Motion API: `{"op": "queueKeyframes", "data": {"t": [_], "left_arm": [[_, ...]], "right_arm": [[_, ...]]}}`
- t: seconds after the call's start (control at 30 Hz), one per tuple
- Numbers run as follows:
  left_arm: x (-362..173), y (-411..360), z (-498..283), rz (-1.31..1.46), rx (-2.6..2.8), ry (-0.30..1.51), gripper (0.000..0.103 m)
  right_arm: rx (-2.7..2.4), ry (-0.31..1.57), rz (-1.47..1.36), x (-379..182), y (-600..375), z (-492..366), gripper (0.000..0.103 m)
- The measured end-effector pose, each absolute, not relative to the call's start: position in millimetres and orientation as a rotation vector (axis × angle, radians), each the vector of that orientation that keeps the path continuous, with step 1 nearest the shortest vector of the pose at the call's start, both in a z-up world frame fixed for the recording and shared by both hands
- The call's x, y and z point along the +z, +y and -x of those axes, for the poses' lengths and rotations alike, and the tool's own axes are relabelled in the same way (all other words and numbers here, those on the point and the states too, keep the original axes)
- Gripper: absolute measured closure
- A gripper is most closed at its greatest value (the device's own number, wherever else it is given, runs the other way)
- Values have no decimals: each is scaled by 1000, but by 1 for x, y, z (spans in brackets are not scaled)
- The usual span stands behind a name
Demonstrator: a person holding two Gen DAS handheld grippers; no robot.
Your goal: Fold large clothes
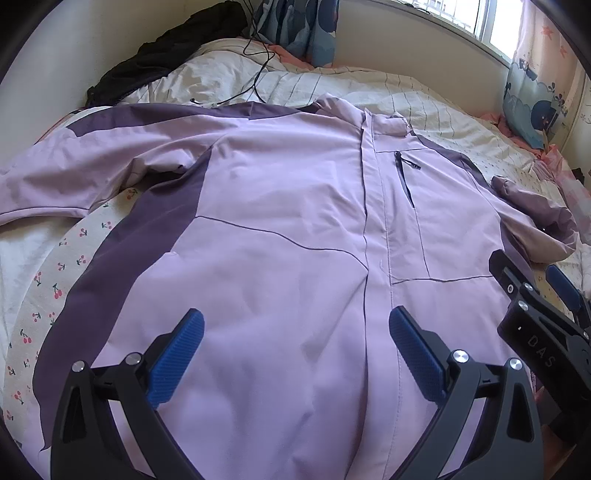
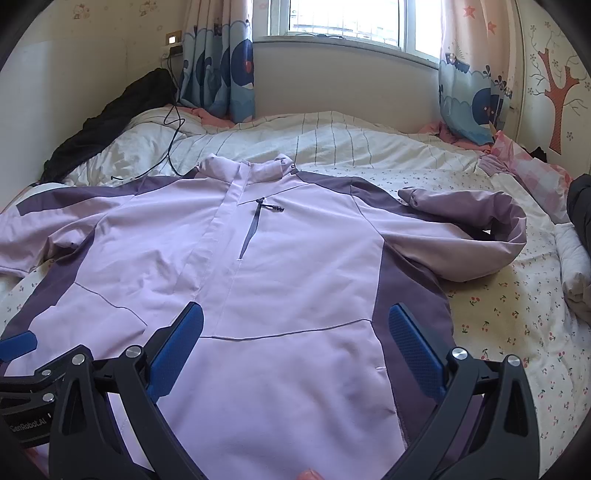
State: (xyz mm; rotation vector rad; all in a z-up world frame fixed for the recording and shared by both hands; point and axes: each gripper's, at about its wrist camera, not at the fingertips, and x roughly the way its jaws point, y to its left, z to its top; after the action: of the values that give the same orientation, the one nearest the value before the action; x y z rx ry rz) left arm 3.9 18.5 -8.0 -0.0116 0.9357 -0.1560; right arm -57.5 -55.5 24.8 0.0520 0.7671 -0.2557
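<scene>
- My left gripper [image 1: 295,350] hangs over the lower front of the jacket [image 1: 280,229], its blue pads [image 1: 177,363] spread wide with nothing between them.
- My right gripper [image 2: 295,349] hangs just beside it, over the same lower front; its jaws are also wide apart and hold nothing.
- In the left wrist view the right gripper shows at the right edge; in the right wrist view one blue pad of the left gripper pokes in at the left edge.
- A fingertip [image 2: 309,473] shows at the bottom edge of the right wrist view.
- The jacket is lilac with darker purple side panels. It lies face up and spread flat on the bed [image 2: 517,317], collar towards the window, the front closed.
- A small chest pocket zip [image 2: 253,225] sits just right of the front placket.
- The left sleeve [image 1: 55,177] stretches out flat to the side.
- The right sleeve [image 2: 480,236] bends back on itself, its cuff pointing towards the collar.
- Beyond the collar lies a rumpled striped quilt [image 2: 332,144], with a thin black cable [image 2: 173,125] trailing across it.
- Dark clothing [image 2: 107,122] is heaped in the far left corner against the wall.
- Patterned curtains [image 2: 221,59] hang either side of the window [image 2: 347,18].
</scene>
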Motion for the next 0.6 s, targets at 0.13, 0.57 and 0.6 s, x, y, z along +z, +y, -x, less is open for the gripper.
{"op": "queueKeyframes", "data": {"t": [0.13,0.57,0.6], "left_arm": [[-8,18,-4,8,-157,938,7],[-7,14,-2,-14,-154,934,7],[-7,14,-1,-17,-154,932,7]], "right_arm": [[-253,768,-56,25,-56,57,6],[-226,770,-73,26,-56,59,6],[-224,770,-74,26,-57,59,6]]}}
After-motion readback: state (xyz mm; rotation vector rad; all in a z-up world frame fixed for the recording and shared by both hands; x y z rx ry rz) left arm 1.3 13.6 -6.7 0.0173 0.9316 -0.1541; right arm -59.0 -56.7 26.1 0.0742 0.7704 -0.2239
